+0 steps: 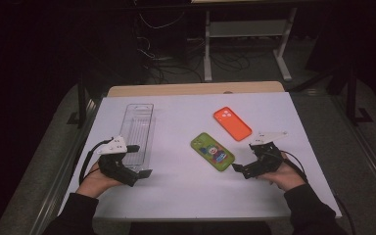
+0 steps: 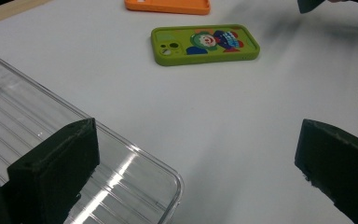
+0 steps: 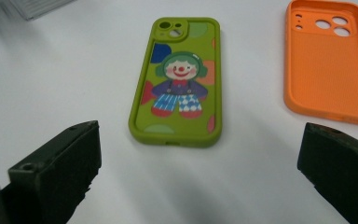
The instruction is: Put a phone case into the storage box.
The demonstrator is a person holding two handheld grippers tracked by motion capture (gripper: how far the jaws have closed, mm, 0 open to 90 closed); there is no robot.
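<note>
No text, label, brand, number or sign can be read anywhere in these pictures.

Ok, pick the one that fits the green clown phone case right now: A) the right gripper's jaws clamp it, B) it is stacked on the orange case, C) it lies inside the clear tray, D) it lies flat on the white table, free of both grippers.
D: the green clown phone case lies flat on the white table, ahead of the open right gripper, apart from the orange case and the clear tray.

White table (image 1: 186, 191): clear tray (image 1: 138, 132), green case (image 1: 212, 152), orange case (image 1: 232, 123).
</note>
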